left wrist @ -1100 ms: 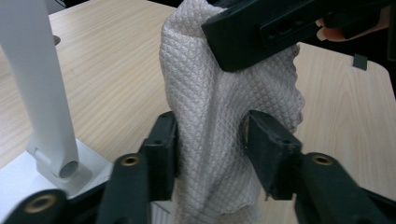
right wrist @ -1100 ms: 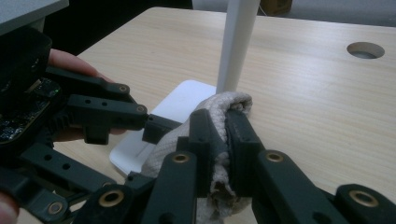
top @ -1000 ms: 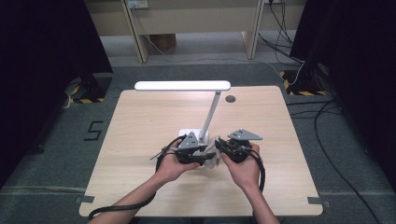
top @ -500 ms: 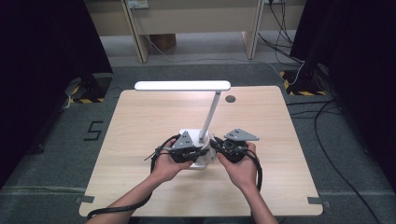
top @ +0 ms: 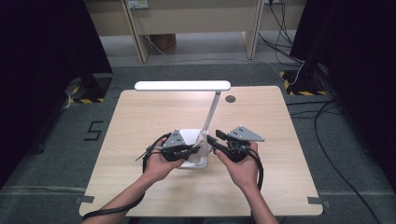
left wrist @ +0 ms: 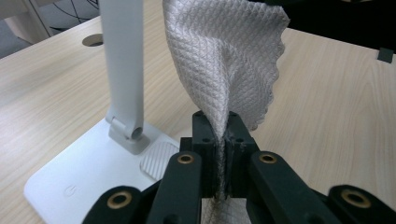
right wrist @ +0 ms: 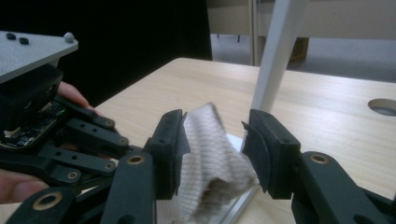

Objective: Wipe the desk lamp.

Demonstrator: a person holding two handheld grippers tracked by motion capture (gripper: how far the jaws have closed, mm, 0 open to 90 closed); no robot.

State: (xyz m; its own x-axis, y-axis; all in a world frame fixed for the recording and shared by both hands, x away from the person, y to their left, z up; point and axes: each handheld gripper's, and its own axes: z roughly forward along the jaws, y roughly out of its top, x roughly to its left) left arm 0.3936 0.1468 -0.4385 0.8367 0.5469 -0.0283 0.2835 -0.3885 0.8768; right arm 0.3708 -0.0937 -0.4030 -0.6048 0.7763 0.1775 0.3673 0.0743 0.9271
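A grey woven cloth (left wrist: 224,60) hangs upward from my left gripper (left wrist: 223,135), whose jaws are shut on its lower fold. My right gripper (right wrist: 217,130) faces it from the right; its jaws have just been opening and stand apart, with the cloth (right wrist: 205,158) loose between them and not pressed. In the high view both grippers, left (top: 198,150) and right (top: 211,140), meet over the base (top: 192,163) of a white desk lamp, with the cloth (top: 201,141) bunched between them. The left gripper's body (right wrist: 70,135) shows beside the right one's jaws.
The lamp's slanted arm (left wrist: 122,60) rises just behind the cloth to a long lit head (top: 182,86). A cable hole (top: 230,98) sits at the table's far edge. Bare wooden tabletop (top: 140,116) lies to the left and right. Cables trail from both grippers.
My left hand has drawn a little to the left. The right hand has kept its place.
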